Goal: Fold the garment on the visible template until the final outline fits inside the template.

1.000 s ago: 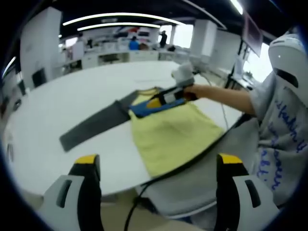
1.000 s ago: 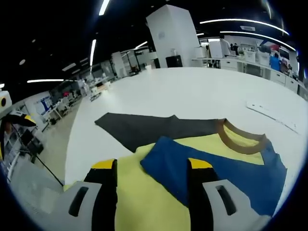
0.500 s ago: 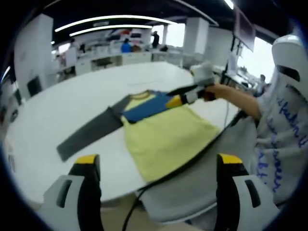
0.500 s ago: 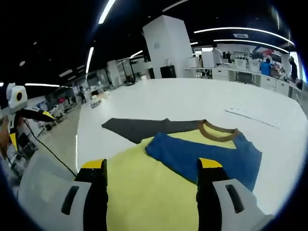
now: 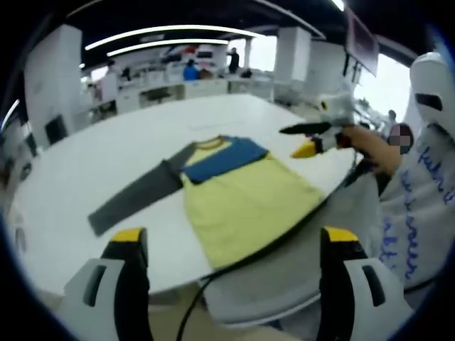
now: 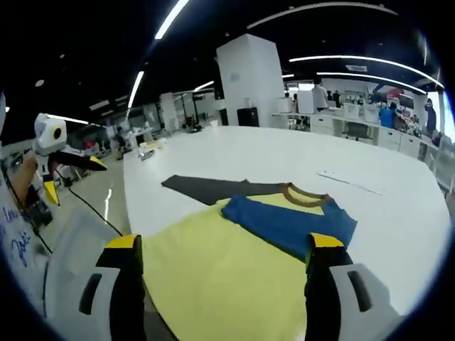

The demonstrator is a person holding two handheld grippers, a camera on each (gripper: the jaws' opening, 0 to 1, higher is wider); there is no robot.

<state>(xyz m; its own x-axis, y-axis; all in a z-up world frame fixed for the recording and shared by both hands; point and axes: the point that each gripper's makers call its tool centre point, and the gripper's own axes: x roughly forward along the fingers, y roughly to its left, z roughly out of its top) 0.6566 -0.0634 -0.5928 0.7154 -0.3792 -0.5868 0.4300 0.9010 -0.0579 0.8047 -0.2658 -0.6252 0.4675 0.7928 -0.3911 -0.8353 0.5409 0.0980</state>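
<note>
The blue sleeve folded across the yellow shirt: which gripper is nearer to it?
Right. The right gripper hovers just beside the blue sleeve; the left gripper sits back beyond the white table's edge.

Garment (image 5: 238, 192) spread flat on the surface (image 5: 106, 153), centre of the left gripper view, body reaching the near edge at lower right. One sleeve (image 5: 135, 195) stretched toward the left of the frame; the other sleeve (image 5: 224, 158) folded across the chest, just below the collar (image 5: 210, 142). Right tool (image 5: 309, 138) above the surface edge at right of the garment, apart from it. In the right gripper view, garment (image 6: 227, 273) at lower centre between the jaws, collar (image 6: 304, 195) beyond, left tool (image 6: 67, 160) at far left.
</note>
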